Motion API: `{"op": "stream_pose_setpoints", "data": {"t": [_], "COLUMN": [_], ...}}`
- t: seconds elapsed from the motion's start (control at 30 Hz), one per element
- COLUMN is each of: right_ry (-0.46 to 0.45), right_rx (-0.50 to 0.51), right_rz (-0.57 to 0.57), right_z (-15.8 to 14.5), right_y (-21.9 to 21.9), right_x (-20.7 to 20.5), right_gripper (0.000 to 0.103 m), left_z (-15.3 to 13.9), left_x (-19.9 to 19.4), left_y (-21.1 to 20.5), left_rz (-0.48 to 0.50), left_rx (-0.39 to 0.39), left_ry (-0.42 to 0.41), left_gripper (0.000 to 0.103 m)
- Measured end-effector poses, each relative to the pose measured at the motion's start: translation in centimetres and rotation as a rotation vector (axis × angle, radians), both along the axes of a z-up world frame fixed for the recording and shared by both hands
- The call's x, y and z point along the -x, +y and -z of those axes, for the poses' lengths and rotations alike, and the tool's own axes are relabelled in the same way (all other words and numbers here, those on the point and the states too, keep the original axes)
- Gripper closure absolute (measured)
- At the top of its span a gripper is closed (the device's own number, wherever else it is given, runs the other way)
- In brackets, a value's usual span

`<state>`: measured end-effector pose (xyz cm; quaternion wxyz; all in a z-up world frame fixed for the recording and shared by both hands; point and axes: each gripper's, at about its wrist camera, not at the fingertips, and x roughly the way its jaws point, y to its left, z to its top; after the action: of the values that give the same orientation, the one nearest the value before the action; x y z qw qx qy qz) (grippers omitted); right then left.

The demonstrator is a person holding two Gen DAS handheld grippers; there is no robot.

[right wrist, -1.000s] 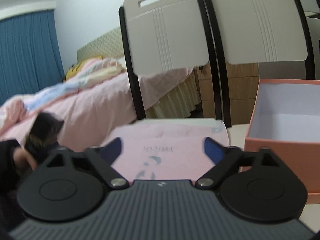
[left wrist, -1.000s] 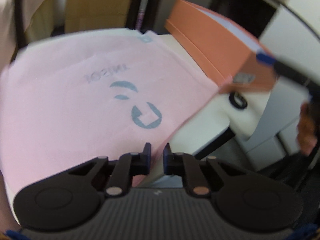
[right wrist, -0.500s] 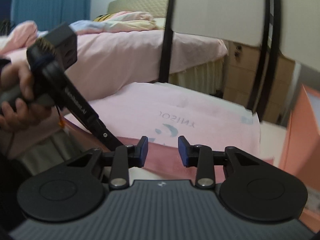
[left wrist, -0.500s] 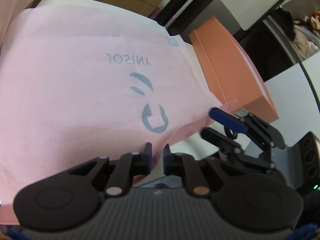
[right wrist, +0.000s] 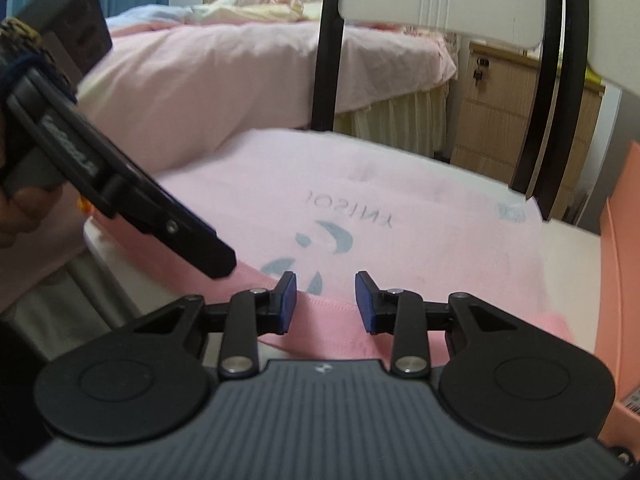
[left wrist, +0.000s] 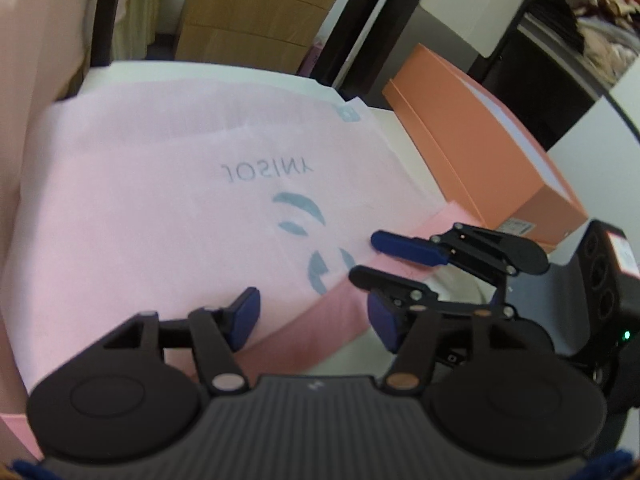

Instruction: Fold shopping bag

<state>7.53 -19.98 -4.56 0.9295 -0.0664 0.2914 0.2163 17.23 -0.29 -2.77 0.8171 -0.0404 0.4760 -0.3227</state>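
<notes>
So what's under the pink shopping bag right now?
The pink shopping bag lies flat on a white table, its near edge overhanging. Anything beneath the fabric is covered.

White table (left wrist: 384,120): pink shopping bag (left wrist: 160,200) flat across it, overhanging the near edge; orange box (left wrist: 480,152) along right edge.

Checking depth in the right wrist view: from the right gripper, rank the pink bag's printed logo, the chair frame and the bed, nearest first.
From the right gripper:
1. Printed logo, just ahead on the pink bag.
2. Chair frame, beyond the table's far edge.
3. Bed, behind, left.
</notes>
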Motion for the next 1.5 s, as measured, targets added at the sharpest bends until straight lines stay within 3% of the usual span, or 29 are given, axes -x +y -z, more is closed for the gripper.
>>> {"op": "stream_pose_setpoints", "data": {"t": [0.03, 0.2, 0.37, 0.53, 0.8, 1.0, 1.07, 1.3, 1.5], "right_ry": [-0.001, -0.002, 0.012, 0.034, 0.076, 0.104, 0.111, 0.129, 0.148], "right_rx": [0.0, 0.007, 0.0, -0.007, -0.039, -0.054, -0.058, -0.066, -0.071], "right_rz": [-0.001, -0.026, -0.042, -0.049, -0.087, -0.108, -0.115, -0.127, -0.113], "right_z": [0.0, -0.7, -1.3, -1.8, -1.7, -1.7, -1.7, -1.9, -1.9], "right_y": [0.0, -0.6, -1.3, -2.1, -3.3, -3.8, -3.8, -4.1, -4.2], "right_x": [0.1, 1.5, 3.4, 4.9, 5.9, 5.5, 4.9, 4.3, 3.8], "right_gripper": [0.067, 0.068, 0.068, 0.068, 0.068, 0.068, 0.068, 0.068, 0.068], "left_z": [-0.2, -1.6, -3.0, -2.5, 0.6, 2.8, 3.3, 4.5, 3.9], "left_x": [0.2, 2.7, 7.3, 11.9, 13.2, 15.0, 15.1, 14.9, 15.4], "left_y": [-0.3, -2.2, -5.2, -8.3, -11.3, -13.2, -13.8, -15.0, -11.7], "left_rz": [0.013, 0.133, 0.357, 0.521, 0.628, 0.696, 0.715, 0.758, 0.754], "left_rx": [-0.023, -0.132, -0.186, -0.317, -0.504, -0.639, -0.671, -0.712, -0.633], "left_ry": [-0.032, -0.232, -0.436, -0.632, -0.676, -0.852, -0.863, -0.88, -0.821], "left_gripper": [0.04, 0.04, 0.041, 0.042, 0.042, 0.05, 0.052, 0.063, 0.083]}}
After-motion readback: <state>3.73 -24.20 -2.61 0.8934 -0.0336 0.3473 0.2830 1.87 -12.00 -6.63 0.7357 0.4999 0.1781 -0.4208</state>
